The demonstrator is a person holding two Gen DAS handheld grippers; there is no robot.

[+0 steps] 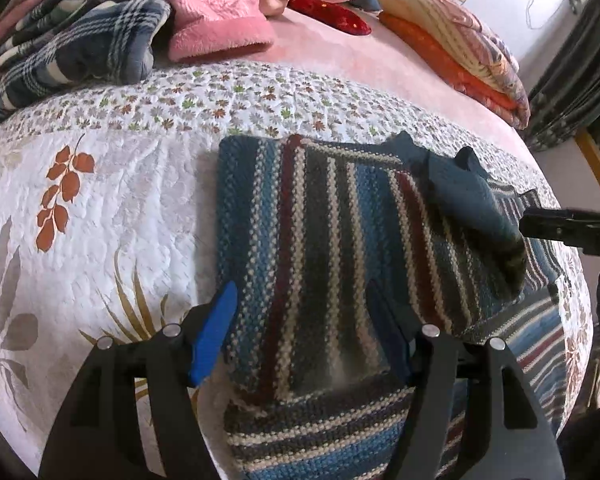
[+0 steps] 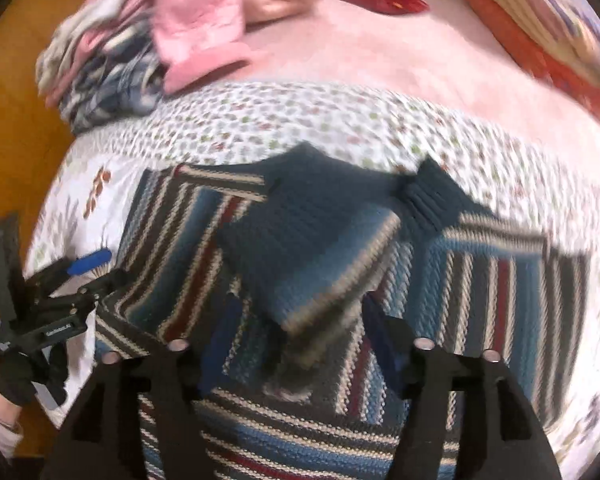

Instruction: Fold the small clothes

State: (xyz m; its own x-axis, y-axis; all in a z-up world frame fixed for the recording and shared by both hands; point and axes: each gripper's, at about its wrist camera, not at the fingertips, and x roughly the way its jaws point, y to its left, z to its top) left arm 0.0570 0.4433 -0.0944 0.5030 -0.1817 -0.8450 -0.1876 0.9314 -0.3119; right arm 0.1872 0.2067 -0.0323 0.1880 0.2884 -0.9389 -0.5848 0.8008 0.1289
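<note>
Both claws gape empty: my left claw (image 1: pixel 300 332) straddles striped sweater (image 1: pixel 340 232) hem, folded sleeve (image 1: pixel 476 208) nearer right claw (image 2: pixel 296 344)

The left gripper (image 1: pixel 304 328) points forward with its blue-padded fingers (image 1: pixel 214 336) spread wide apart. The right gripper (image 2: pixel 300 344) faces likewise, fingers parted, just to the left gripper's right side.

One striped knit sweater (image 1: pixel 332 240), two grippers: left gripper (image 1: pixel 304 332), right gripper (image 2: pixel 300 344). One pink fleece garment (image 1: pixel 216 12), one plaid blanket (image 1: pixel 80 40), one red cushion (image 1: pixel 332 14).
</note>
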